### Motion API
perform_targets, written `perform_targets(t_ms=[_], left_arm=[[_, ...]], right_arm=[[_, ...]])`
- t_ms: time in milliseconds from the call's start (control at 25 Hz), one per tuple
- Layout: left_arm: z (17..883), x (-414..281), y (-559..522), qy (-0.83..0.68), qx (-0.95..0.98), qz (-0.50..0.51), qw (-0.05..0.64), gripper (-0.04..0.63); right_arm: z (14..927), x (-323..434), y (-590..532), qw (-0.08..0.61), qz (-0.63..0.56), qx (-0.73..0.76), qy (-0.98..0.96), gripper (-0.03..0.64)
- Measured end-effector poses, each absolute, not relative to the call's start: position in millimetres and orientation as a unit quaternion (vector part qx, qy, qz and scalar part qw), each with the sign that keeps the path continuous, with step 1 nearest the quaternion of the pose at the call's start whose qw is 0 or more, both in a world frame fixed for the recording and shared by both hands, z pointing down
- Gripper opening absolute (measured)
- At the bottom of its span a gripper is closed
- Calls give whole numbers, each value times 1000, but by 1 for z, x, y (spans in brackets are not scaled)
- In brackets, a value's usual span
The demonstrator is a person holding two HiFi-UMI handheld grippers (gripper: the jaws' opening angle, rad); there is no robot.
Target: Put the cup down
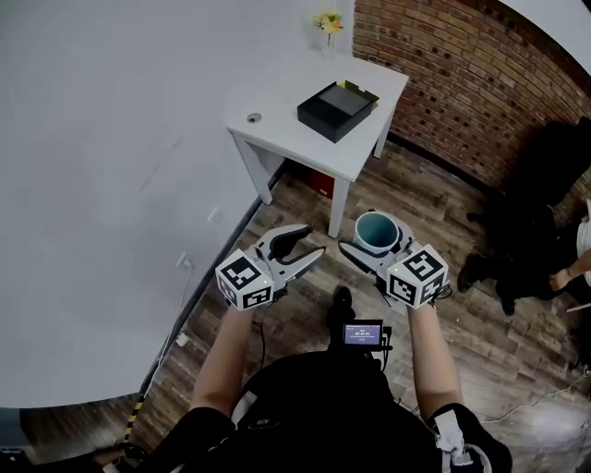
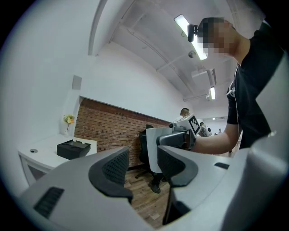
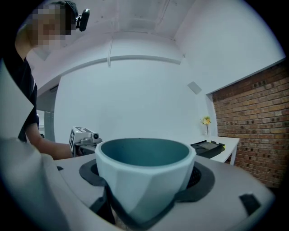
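A pale cup with a teal inside [image 1: 376, 227] is held upright in the air over the wood floor, with my right gripper [image 1: 380, 244] shut on it. In the right gripper view the cup [image 3: 143, 159] fills the space between the dark pads [image 3: 202, 177], which press on both its sides. My left gripper [image 1: 302, 246] hangs beside it to the left, open, with nothing between its pads [image 2: 116, 166]. In the left gripper view the cup [image 2: 152, 153] and the right gripper [image 2: 183, 135] show just beyond the left gripper's jaws. Both grippers point toward a white table [image 1: 277, 97].
On the white table lie an open black box [image 1: 337, 109] and a small vase of yellow flowers [image 1: 328, 22]. A brick wall [image 1: 443, 65] runs behind it on the right. A person and a dark chair [image 1: 540, 203] are at the far right. A white wall [image 1: 102, 185] stands to the left.
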State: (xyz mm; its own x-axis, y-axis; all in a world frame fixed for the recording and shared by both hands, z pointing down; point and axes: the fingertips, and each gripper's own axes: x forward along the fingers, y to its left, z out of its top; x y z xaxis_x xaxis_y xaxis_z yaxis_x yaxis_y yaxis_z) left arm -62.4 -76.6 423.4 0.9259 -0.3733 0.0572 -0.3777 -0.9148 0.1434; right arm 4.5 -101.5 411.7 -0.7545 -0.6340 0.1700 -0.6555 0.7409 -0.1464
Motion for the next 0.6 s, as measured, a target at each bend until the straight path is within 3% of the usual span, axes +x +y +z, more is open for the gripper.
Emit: perform_targets(t_ms=[600], left_arm=[[412, 2, -210, -212, 974, 34, 70, 187]], right_arm=[[398, 71, -241, 29, 102, 340, -934, 410]])
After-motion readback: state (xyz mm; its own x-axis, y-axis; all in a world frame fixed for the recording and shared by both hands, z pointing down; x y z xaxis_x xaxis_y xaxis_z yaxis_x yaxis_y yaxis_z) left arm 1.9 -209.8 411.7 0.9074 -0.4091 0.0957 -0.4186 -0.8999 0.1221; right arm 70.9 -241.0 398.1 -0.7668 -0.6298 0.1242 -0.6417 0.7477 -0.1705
